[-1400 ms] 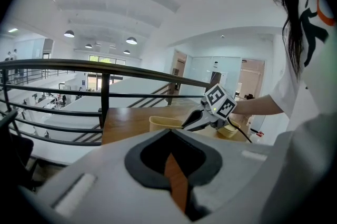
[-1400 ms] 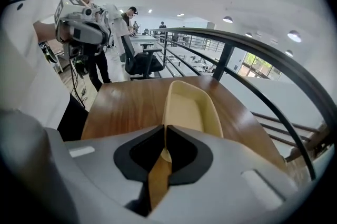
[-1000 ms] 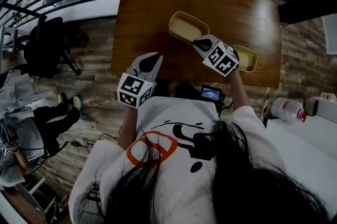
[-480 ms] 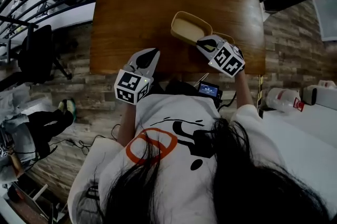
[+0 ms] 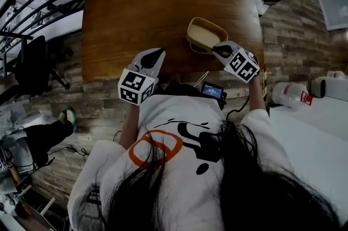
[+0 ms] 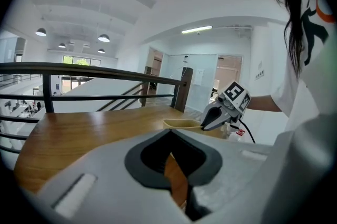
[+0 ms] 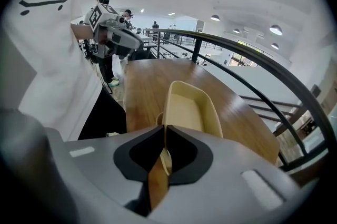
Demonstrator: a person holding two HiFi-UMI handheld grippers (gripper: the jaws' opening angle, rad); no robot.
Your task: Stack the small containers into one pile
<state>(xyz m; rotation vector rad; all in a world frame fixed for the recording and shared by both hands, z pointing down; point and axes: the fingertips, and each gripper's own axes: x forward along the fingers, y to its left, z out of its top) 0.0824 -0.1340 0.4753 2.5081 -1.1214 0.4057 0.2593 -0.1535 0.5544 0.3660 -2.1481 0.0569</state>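
A wooden table (image 5: 163,12) lies ahead of the left gripper (image 5: 154,56), with a black office chair (image 5: 32,64) far to its left. A white jug (image 5: 288,95) sits right of the right gripper (image 5: 219,50).

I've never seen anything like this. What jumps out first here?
First, the pale yellow container, pinched by its rim in the right tongs at the near right part of the wooden table. Then the left tongs, shut and empty, with their black-and-white marker cube, at the table's near edge.
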